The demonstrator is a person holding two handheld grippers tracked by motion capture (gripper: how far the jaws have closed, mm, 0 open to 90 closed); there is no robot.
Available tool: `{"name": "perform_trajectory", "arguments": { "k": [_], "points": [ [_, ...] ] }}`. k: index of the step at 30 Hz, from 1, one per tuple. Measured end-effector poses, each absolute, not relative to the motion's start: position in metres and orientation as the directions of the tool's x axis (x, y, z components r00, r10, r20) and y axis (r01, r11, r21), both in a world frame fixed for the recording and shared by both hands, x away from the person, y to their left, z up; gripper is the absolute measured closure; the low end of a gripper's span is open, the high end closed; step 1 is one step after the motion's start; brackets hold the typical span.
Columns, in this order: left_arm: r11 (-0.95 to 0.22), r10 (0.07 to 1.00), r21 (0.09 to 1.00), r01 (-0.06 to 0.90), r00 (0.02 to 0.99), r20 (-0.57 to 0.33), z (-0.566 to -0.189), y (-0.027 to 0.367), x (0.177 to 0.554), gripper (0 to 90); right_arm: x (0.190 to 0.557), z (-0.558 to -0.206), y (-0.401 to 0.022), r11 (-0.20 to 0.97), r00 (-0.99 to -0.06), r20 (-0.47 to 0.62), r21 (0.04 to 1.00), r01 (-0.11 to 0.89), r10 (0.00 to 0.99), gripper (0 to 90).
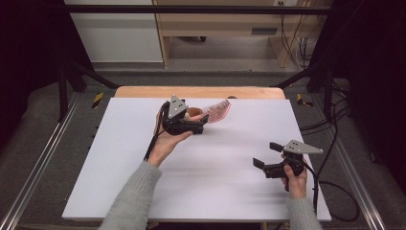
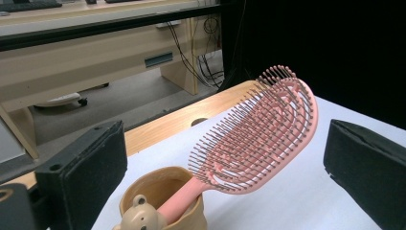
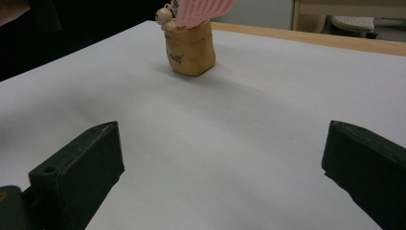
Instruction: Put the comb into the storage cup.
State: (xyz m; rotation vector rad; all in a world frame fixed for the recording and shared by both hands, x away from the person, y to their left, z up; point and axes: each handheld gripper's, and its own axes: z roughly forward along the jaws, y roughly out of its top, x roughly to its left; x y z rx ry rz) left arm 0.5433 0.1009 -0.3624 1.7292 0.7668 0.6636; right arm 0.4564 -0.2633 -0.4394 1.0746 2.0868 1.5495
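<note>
Judging by looks, we take the brush for light, stiff plastic, best held at its handle or head edge; the cup seems small and tippable. Brush stands handle-down in the cup, lower middle of the left gripper view, between our left gripper jaws, wide apart, untouched. Our right gripper, lower right of the high view, gapes empty, well apart.

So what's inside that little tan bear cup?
The bear cup holds a pink hairbrush, handle down, its bristled head leaning out over the rim. The handle's lower end and the cup's bottom are hidden by its wall.
</note>
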Motion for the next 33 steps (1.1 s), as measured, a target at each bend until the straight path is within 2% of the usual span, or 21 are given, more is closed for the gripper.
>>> {"name": "perform_trajectory", "arguments": {
  "k": [16, 33],
  "points": [
    [-0.141, 0.761, 0.972, 0.189, 0.649, -0.016, -0.358, 0.136, 0.525, 0.7, 0.457, -0.44, -0.263, 0.127, -0.663, 0.168, 0.919, 0.373, 0.73, 1.0],
    [-0.13, 0.769, 0.972, 0.195, 0.639, -0.026, -0.363, 0.17, 0.509, 0.7, 0.457, -0.44, -0.262, 0.128, -0.662, 0.169, 0.918, 0.376, 0.73, 1.0]
  ]
}}
